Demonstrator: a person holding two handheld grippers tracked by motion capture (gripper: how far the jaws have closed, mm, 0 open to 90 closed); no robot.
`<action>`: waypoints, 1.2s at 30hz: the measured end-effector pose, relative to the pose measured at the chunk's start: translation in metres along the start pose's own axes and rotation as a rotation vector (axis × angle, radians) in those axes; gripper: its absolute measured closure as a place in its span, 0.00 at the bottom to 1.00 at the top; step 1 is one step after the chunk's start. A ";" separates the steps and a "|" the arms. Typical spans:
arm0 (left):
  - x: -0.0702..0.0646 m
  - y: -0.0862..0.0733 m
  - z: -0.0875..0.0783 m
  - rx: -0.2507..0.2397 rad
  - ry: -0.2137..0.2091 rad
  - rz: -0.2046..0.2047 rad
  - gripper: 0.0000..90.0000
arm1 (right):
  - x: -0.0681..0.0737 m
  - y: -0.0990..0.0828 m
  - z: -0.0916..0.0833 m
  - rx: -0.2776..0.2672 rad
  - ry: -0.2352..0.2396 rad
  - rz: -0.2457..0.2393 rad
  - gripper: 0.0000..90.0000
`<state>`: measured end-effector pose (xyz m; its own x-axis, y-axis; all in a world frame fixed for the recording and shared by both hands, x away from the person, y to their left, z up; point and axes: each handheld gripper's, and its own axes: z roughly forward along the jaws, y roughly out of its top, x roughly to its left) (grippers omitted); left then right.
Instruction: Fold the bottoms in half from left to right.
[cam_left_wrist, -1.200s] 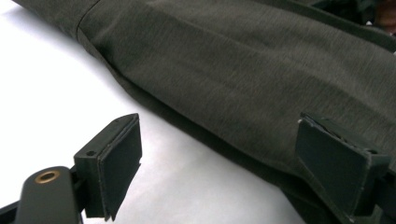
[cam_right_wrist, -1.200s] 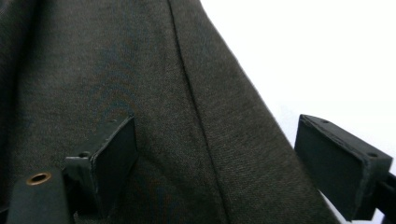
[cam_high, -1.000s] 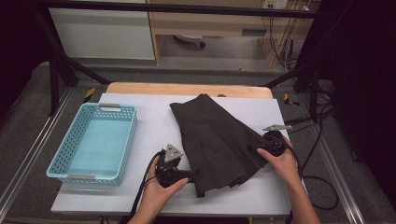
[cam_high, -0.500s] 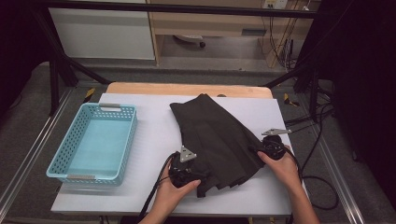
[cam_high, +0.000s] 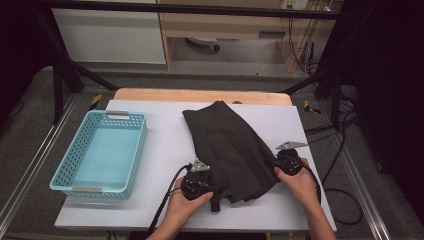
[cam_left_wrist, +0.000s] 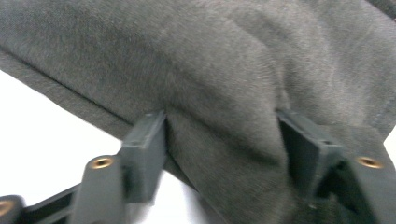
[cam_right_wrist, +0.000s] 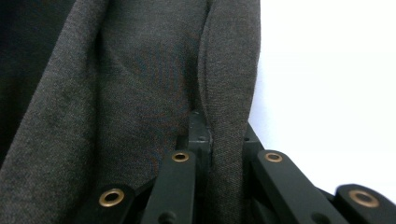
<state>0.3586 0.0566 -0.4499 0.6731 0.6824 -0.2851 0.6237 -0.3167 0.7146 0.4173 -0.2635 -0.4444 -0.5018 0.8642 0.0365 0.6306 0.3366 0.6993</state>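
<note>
Right claw (cam_high: 278, 163) clamped tight on the right edge of the dark garment (cam_high: 232, 150), a fold of cloth pinched between the jaws in the right gripper view. Left claw (cam_high: 212, 188) at the near left corner of that garment, jaws just been closing, cloth bunched between them in the left gripper view, pads pressing into the folds from both sides. Garment spread flat on the white surface (cam_high: 165, 145), running from far centre toward the near edge. Blue basket (cam_high: 65, 170) well apart on the left.
</note>
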 end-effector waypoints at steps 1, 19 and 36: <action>-0.001 0.000 0.000 -0.001 -0.004 0.002 0.48 | 0.001 -0.001 -0.001 -0.002 -0.001 0.003 0.92; 0.003 0.000 -0.009 -0.007 -0.012 0.067 0.88 | 0.021 -0.013 -0.009 -0.031 -0.003 0.041 0.92; 0.028 -0.018 -0.054 0.003 0.045 0.085 0.88 | 0.076 -0.039 -0.029 -0.060 0.054 0.124 0.91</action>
<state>0.3445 0.1169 -0.4364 0.7051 0.6820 -0.1940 0.5660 -0.3767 0.7333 0.3375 -0.2218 -0.4485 -0.4544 0.8758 0.1626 0.6542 0.2042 0.7282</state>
